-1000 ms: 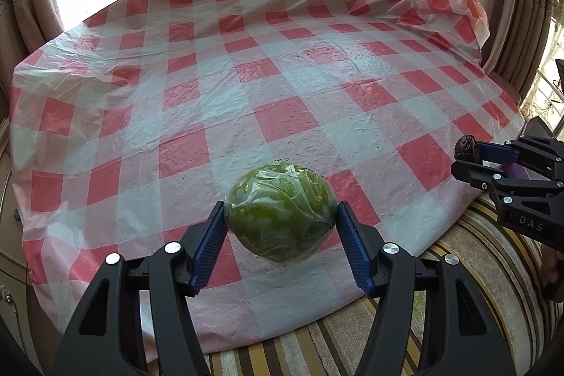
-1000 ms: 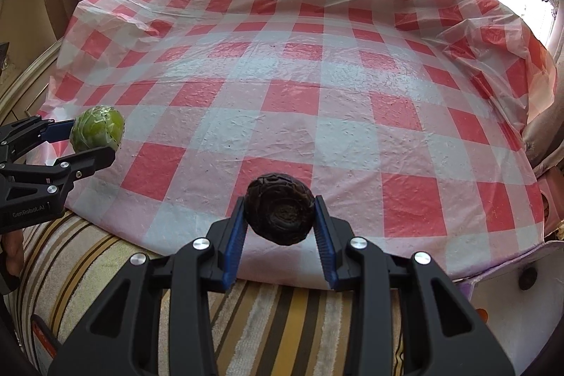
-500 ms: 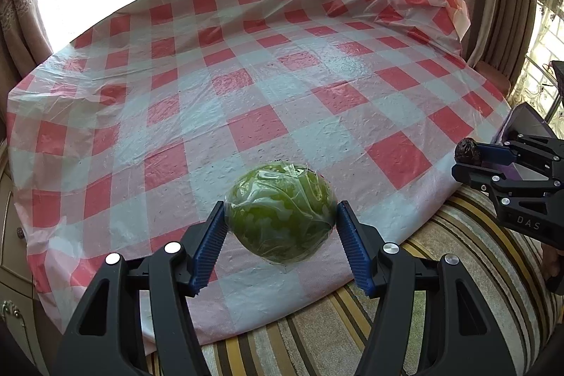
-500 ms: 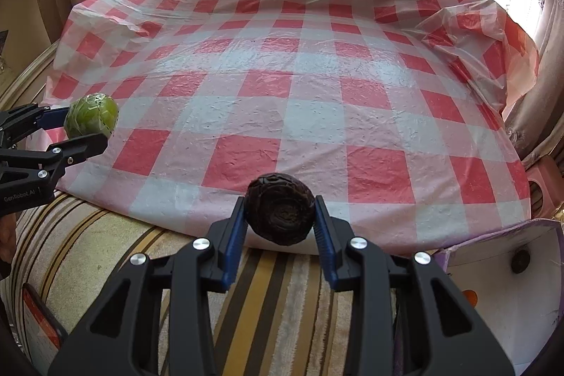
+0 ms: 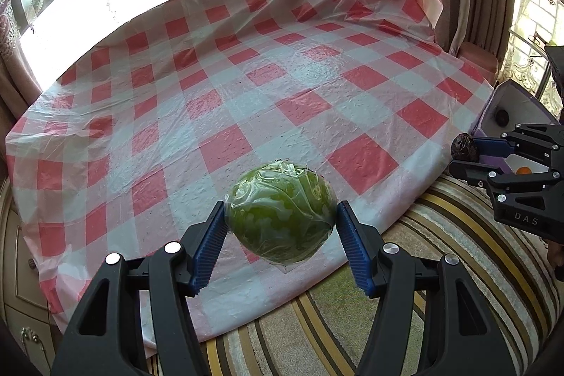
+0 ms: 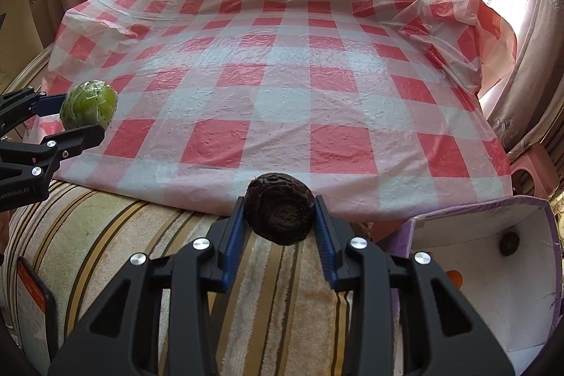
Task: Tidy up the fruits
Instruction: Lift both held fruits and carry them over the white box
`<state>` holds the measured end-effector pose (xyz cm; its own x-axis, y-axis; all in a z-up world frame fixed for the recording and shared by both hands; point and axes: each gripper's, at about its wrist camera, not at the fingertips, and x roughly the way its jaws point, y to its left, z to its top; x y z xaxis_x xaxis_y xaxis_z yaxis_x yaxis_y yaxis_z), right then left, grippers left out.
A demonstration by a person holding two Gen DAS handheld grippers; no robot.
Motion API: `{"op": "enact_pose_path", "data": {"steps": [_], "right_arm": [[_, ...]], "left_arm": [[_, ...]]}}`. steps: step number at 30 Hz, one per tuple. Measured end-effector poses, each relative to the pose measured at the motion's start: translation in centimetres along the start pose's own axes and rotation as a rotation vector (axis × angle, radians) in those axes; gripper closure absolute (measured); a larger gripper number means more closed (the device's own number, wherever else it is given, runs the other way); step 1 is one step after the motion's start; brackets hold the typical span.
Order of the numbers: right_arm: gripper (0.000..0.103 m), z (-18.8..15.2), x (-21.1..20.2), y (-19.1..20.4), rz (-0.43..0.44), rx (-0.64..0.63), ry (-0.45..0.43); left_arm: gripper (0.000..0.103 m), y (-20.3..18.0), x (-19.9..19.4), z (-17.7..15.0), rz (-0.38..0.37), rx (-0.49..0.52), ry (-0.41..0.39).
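My left gripper (image 5: 281,221) is shut on a green round fruit wrapped in clear film (image 5: 280,212), held in the air over the near edge of the checked table. It also shows in the right wrist view (image 6: 89,109). My right gripper (image 6: 280,217) is shut on a dark brown wrinkled fruit (image 6: 280,212), held over the striped cushion, left of a purple box. That fruit also shows in the left wrist view (image 5: 463,147). The purple box with a white inside (image 6: 493,298) holds a small dark fruit (image 6: 509,244) and an orange one (image 6: 456,279).
A table with a red and white checked plastic cloth (image 6: 282,87) fills the middle. A striped beige cushion (image 6: 148,235) lies along its near edge. Curtains and bright windows stand behind. A pink stool (image 6: 532,171) is at the right.
Both grippers have drawn back from the table and swung to the right, each still holding its fruit. The purple box has come further into both views.
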<state>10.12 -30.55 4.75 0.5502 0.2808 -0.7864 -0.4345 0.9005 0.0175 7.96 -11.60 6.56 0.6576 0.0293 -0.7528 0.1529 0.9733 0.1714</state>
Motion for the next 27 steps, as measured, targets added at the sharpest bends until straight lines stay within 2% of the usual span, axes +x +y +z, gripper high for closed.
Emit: {"op": "enact_pose_path", "data": {"steps": [20, 27], "right_arm": [[0.066, -2.7, -3.6, -5.3, -0.078, 0.079, -0.019], [0.066, -4.0, -4.6, -7.5, -0.11, 0.115, -0.02]], "left_arm": [[0.043, -6.9, -0.8, 2.4, -0.023, 0.184, -0.018], [0.043, -9.5, -0.2, 3.3, -0.057, 0.255, -0.006]]}}
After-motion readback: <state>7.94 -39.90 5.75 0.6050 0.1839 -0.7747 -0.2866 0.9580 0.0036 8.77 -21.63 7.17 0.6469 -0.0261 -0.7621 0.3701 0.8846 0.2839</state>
